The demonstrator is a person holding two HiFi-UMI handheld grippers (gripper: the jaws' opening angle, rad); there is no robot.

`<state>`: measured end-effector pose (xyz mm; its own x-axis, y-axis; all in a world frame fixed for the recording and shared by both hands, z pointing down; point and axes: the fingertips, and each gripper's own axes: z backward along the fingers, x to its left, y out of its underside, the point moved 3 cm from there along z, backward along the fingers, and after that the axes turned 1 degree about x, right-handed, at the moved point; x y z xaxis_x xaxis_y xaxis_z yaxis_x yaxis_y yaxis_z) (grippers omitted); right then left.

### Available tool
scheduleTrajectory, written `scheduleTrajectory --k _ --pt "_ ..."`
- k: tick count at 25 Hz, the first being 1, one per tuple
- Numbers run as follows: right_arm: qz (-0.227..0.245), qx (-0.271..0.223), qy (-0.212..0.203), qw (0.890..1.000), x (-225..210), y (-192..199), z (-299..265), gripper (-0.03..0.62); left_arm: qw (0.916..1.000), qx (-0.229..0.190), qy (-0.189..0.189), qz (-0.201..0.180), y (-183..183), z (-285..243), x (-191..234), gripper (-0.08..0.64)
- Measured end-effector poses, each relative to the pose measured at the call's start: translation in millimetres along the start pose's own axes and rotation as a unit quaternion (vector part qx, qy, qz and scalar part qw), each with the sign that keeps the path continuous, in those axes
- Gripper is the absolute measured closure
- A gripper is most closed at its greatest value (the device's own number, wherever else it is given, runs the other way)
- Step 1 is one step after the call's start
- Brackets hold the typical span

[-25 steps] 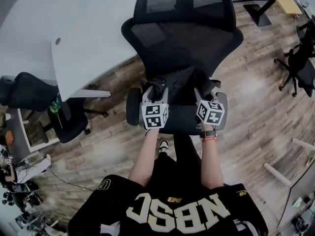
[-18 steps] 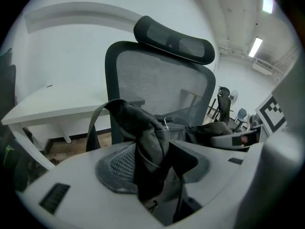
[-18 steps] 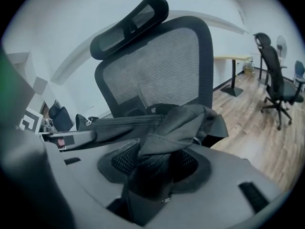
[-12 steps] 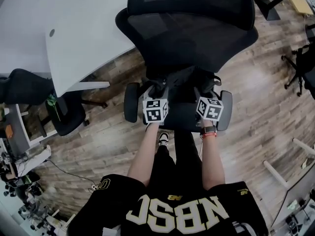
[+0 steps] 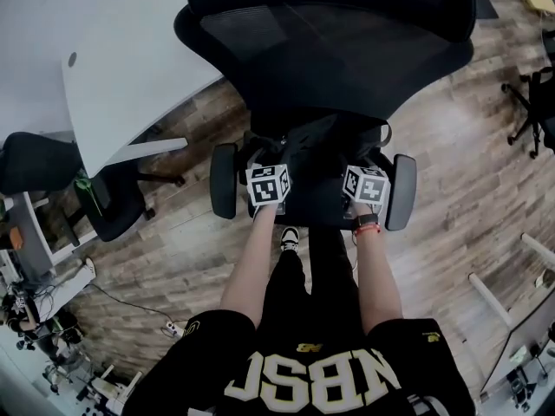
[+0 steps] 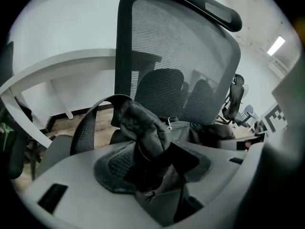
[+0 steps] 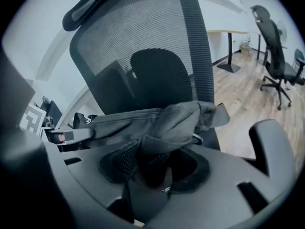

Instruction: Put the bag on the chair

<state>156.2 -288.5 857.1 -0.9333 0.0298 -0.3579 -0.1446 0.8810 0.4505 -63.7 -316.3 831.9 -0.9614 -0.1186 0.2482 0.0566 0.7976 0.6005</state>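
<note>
Bag [image 5: 316, 150] lies crosswise on chair [image 5: 329, 50] seat, dead ahead of both claws. Your L claw [image 6: 147, 171] is opening w/ fabric between, R claw [image 7: 152, 168] pinching it.

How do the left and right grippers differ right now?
The left gripper has its fingers opening, a bunched end of the bag between them, the strap loop arching alongside; the right gripper has its fingers closing on the bag's other end. The left gripper is by one armrest of the chair, the right gripper by the other. Both have bag fabric between their fingers.
</note>
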Motion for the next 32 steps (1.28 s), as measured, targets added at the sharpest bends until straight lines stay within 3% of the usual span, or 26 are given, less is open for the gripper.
scheduleTrajectory --k 4,10,16,19,21,26,32 --pt "0.01 0.015 0.009 1.0 -10 12 -22 0.413 0.9998 -0.003 -0.02 -0.005 10 -23 11 0.325" --pt "0.019 0.012 0.018 1.0 -41 23 -55 0.391 0.9971 -0.044 -0.058 -0.021 8 -54 42 0.325" --pt "0.027 0.024 0.033 0.999 -56 27 -75 0.378 0.9972 -0.034 -0.035 -0.057 4 -85 48 0.327" --pt "0.017 0.019 0.03 0.999 -60 20 -78 0.293 0.9979 -0.023 -0.025 -0.055 4 -96 47 0.327" --pt "-0.008 -0.005 0.033 0.999 -67 11 -74 0.229 0.9987 -0.018 -0.02 -0.044 5 -101 49 0.288" --pt "-0.016 -0.026 0.061 0.998 -84 4 -54 0.213 0.9992 -0.025 -0.014 -0.029 6 -88 49 0.253" --pt "-0.009 -0.046 0.042 0.998 -57 0 -31 0.215 0.9993 -0.026 -0.004 -0.028 7 -55 31 0.253"
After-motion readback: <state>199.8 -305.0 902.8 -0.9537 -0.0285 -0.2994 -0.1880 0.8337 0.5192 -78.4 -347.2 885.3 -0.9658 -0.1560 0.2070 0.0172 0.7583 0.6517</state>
